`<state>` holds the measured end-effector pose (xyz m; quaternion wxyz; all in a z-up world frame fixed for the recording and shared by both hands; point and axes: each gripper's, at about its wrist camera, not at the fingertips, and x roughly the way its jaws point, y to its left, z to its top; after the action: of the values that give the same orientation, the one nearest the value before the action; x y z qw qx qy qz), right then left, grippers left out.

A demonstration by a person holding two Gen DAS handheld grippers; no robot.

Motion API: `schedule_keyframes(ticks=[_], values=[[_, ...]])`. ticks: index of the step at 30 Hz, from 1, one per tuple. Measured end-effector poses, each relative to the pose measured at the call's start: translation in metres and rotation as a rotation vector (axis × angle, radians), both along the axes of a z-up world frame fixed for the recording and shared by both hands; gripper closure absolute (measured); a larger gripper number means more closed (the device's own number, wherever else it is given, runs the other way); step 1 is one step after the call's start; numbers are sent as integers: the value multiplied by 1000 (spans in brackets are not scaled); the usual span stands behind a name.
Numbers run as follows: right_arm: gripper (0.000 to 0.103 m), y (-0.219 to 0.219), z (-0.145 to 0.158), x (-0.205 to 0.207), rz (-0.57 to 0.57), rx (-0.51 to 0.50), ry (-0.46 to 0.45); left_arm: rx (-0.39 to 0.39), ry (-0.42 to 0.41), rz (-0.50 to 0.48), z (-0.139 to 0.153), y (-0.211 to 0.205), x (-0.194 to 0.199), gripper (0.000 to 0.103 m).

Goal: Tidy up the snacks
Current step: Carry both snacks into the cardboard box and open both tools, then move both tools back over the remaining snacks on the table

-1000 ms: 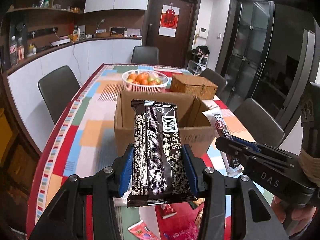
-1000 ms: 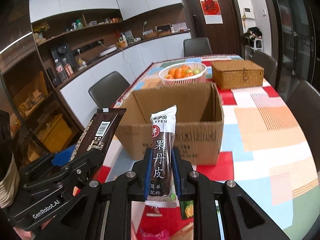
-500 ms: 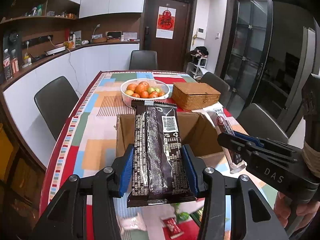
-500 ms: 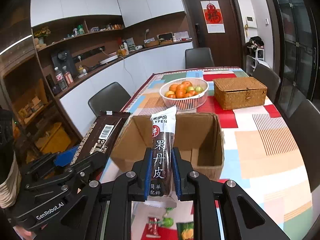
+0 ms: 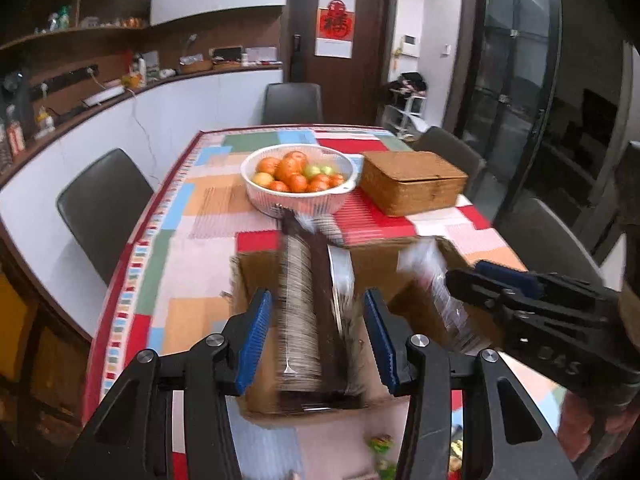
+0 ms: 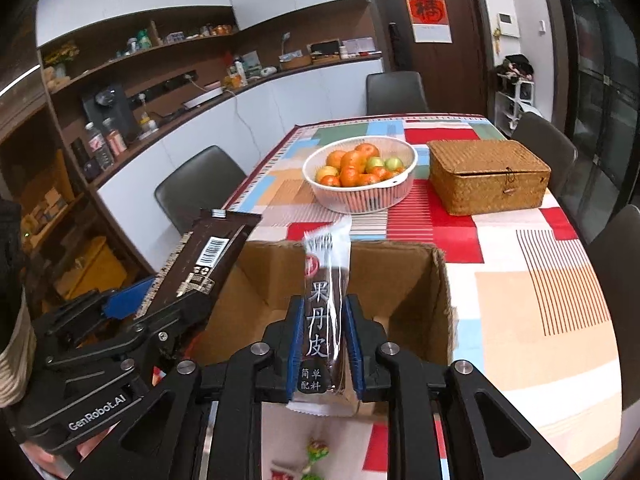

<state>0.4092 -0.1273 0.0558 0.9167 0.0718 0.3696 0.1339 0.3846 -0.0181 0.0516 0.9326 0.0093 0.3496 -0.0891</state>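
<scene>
An open cardboard box (image 5: 376, 248) (image 6: 440, 280) lies right below both grippers on the patchwork tablecloth. A dark chocolate packet (image 5: 304, 300) (image 6: 208, 256) stands between the blue pads of my left gripper (image 5: 318, 336) (image 6: 160, 300). It is motion-blurred, with a thin gap on each side. A slim clear packet with Chinese lettering (image 6: 326, 312) (image 5: 432, 280) stands between the pads of my right gripper (image 6: 324, 340) (image 5: 468, 276). Those jaws are opening, the packet's top is blurred, and the pads no longer seem to press it.
Behind the box stand a white basket of oranges (image 5: 300, 196) (image 6: 360, 200) and a lidded wicker box (image 5: 412, 184) (image 6: 488, 184). Loose snack wrappers (image 5: 378, 442) (image 6: 316, 450) lie on the near table edge. Dark chairs ring the table.
Both grippers moved forward and now hang over the box's open top. The right jaws have widened slightly, and both packets have come loose and blurred.
</scene>
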Motion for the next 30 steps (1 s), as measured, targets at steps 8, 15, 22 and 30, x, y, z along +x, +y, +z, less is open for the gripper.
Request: schedule_keyframes(ticks=[8, 15, 22, 30], values=[[67, -1, 0, -18, -21, -43, -48, -13, -6, -19, -2, 3, -27, 51], [67, 2, 0, -61, 11, -54, -77, -11, -19, -16, -2, 4, -72, 50], [67, -1, -8, -97, 30, -57, -58, -22, -4, -19, -10, 3, -110, 48], [67, -14, -29, -133, 6, -76, -8, -27, 57, -24, -37, -6, -150, 47]])
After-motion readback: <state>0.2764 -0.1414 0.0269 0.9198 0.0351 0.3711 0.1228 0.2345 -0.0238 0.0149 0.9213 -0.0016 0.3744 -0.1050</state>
